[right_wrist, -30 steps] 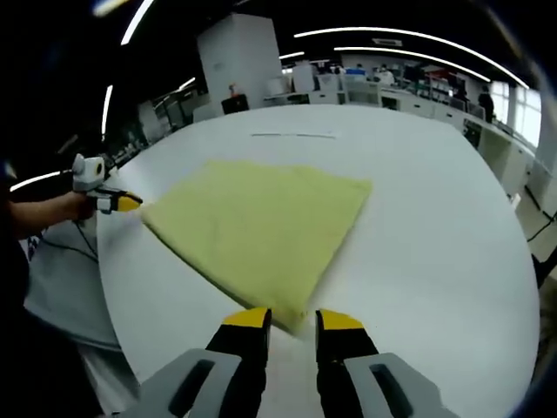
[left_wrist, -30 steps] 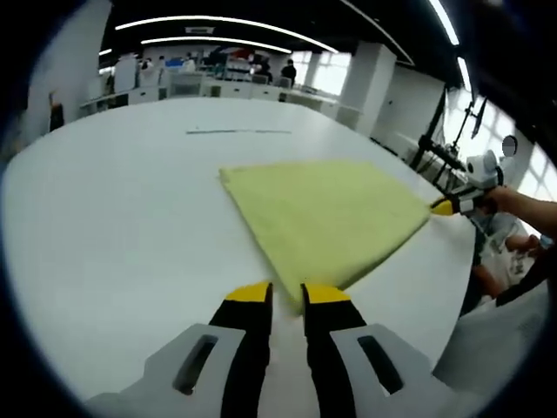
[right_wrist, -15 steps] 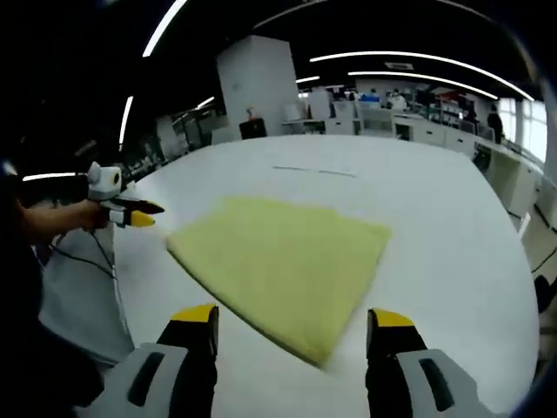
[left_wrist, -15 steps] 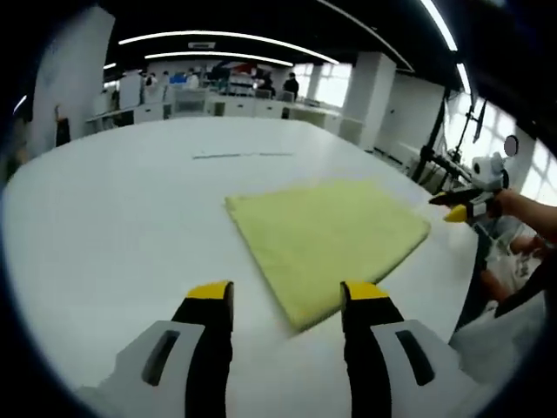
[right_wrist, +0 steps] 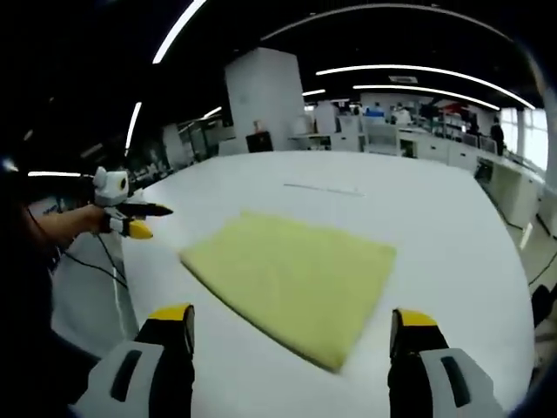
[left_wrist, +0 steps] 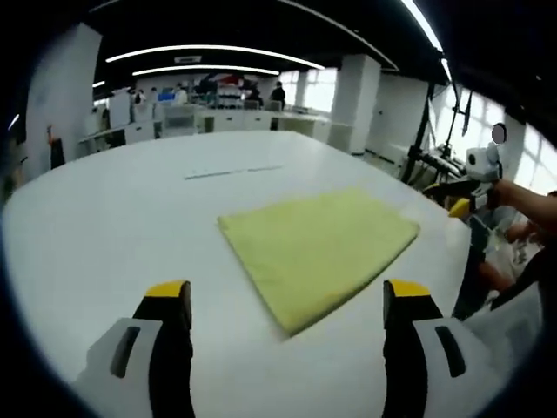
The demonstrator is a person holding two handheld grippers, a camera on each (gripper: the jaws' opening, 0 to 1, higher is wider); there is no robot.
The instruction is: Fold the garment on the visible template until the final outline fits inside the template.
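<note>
We see the folded yellow-green terry cloth flat on the white surface; both hand-held grippers, left and right, spread wide above it, seemingly clear.

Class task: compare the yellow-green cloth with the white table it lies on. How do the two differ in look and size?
The cloth is yellow-green and fuzzy; the table is white and smooth. The cloth is a small four-cornered patch; the table is far larger, with a curved edge. Both lie flat. Each hand-held gripper, left and right, is open and off the cloth.
</note>
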